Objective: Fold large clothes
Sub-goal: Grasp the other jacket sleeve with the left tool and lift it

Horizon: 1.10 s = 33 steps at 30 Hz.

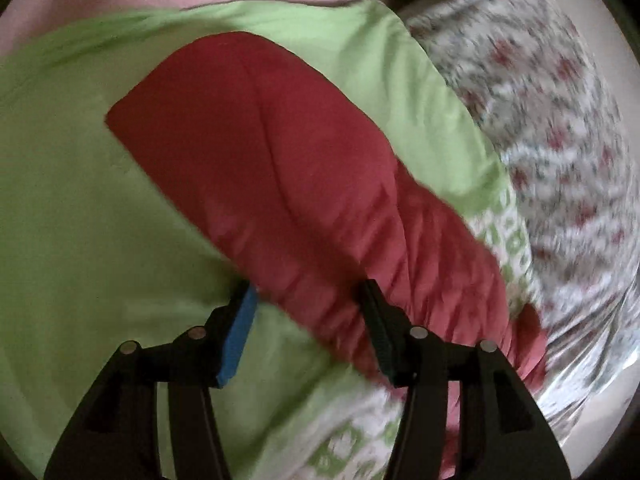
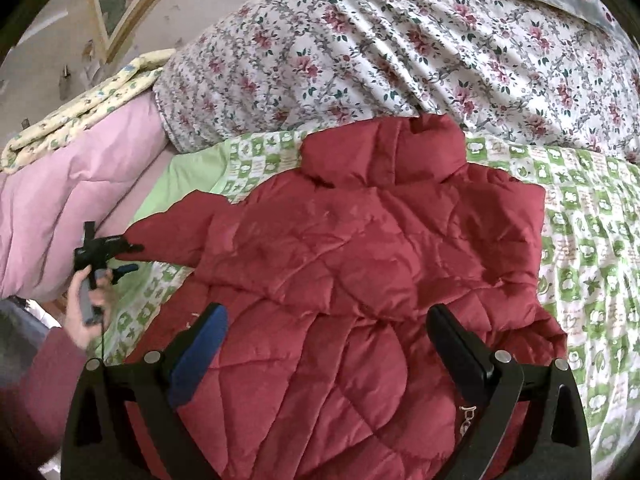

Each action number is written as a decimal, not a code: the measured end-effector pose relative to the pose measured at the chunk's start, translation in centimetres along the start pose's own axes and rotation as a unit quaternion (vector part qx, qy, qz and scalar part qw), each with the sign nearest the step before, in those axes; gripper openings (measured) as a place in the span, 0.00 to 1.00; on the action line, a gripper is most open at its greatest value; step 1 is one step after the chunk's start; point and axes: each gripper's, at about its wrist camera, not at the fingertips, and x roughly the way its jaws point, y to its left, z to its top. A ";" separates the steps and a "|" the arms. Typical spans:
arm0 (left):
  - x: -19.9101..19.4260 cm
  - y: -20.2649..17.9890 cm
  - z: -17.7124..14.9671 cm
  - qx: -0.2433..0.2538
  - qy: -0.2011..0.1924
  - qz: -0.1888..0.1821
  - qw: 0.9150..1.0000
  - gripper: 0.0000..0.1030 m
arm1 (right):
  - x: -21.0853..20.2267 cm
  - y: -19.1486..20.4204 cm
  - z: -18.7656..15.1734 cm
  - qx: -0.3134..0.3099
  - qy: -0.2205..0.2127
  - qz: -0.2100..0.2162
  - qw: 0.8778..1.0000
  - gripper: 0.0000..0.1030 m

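A red quilted puffer jacket (image 2: 360, 264) lies flat on the green patterned bedsheet (image 2: 592, 280), collar toward the top of the right wrist view and hem at the bottom edge, so its long axis runs away from the right gripper (image 2: 326, 320). That gripper hangs wide open over the lower body panel, holding nothing. One sleeve (image 1: 256, 148) stretches out to the left of the frame, cuff end toward the upper left in the left wrist view. The left gripper (image 1: 306, 292) is the nearer tool: its jaws stand wide, straddling the sleeve where it gathers, not yet closed. Folding the sleeve inward likely falls to the left hand (image 2: 86, 312).
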 end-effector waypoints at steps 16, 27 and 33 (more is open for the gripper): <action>-4.4 -6.3 -1.1 0.096 -0.080 -0.060 0.990 0.08 | 0.2 -1.4 -0.6 0.019 0.003 -0.008 1.000 0.97; -9.4 -18.6 -9.3 0.253 -0.080 -0.160 0.951 0.07 | -0.1 -3.0 -0.4 0.041 -0.002 -0.010 0.999 0.97; -9.2 -24.5 -15.6 0.342 -0.047 -0.192 0.919 0.07 | -0.3 -4.6 -0.4 0.064 -0.003 -0.008 0.998 0.97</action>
